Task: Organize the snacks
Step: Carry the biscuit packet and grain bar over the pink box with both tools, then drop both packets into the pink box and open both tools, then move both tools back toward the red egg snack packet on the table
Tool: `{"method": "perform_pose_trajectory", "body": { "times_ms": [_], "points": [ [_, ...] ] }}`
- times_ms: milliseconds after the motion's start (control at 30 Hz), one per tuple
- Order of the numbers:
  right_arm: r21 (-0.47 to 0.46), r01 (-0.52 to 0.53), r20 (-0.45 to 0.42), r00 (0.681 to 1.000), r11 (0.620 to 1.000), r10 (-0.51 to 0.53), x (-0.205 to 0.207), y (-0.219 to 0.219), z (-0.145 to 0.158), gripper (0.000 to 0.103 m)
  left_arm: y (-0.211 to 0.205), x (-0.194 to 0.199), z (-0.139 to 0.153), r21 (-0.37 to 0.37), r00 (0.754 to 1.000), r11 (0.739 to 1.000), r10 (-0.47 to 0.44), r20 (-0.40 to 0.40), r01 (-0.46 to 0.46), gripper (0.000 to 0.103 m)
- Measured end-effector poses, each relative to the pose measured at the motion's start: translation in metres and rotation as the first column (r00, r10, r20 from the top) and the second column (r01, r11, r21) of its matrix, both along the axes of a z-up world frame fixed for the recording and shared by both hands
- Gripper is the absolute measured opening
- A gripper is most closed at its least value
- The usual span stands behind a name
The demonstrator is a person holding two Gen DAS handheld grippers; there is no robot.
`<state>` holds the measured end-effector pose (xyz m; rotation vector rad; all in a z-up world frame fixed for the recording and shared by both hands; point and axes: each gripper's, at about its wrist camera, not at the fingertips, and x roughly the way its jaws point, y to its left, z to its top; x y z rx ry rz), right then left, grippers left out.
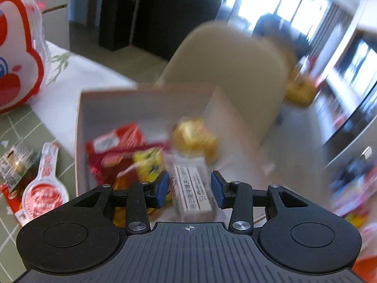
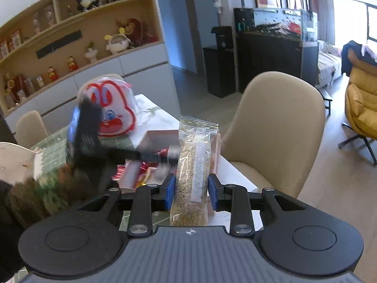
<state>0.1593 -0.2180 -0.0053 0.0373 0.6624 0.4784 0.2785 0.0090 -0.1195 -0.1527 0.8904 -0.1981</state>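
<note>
An open white cardboard box [image 1: 82,127] sits at the bench's far edge, in front of a beige padded chair [image 1: 226,66]. In it lie red snack wrappers [image 1: 117,141], a yellow packet [image 1: 149,162] and a gold foil-wrapped sweet [image 1: 195,139], all blurred. The left gripper [image 1: 189,188] hangs over the box's near end; its jaws are released, with a small white printed snack bar [image 1: 193,188] between the blue pads but touching neither. The right gripper [image 2: 191,192] has its jaws clenched on an upright clear bag of granola-like cereal [image 2: 192,165], held near the box [image 2: 155,136]. A red-and-white cartoon-face bag [image 1: 16,54] stands on the bench to the left. Loose sachets [image 1: 44,186] lie on the green tiled mat [image 1: 21,122] nearby.
</note>
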Motion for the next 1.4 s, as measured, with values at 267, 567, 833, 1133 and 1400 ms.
{"method": "perform_pose_trajectory", "body": {
  "times_ms": [267,567,833,1133,1400],
  "points": [
    [-0.017,-0.004,-0.068,0.998,1.000,0.003,0.049,0.023,-0.023,0.029,0.038,-0.035,0.031,-0.142,0.984,0.986,0.110,0.138,-0.091,0.046],
    [0.005,-0.056,-0.200,0.978,0.998,0.056,0.128,0.093,-0.072,0.030,0.088,-0.115,0.040,-0.199,0.951,0.946,0.283,0.126,-0.255,0.046],
    [0.021,-0.070,-0.372,0.925,0.997,0.073,0.130,0.124,-0.099,0.048,0.115,-0.170,0.017,-0.189,0.935,0.919,0.354,0.010,-0.346,0.046],
    [-0.093,-0.192,-0.277,0.948,0.977,0.159,0.084,0.142,-0.084,0.047,0.107,-0.184,0.019,-0.134,0.940,0.931,0.342,0.002,-0.338,0.046],
    [-0.128,-0.267,-0.154,0.957,0.955,0.247,0.088,0.191,-0.031,0.048,0.145,-0.194,0.033,-0.137,0.890,0.886,0.453,0.047,-0.443,0.046]
  ]
}}
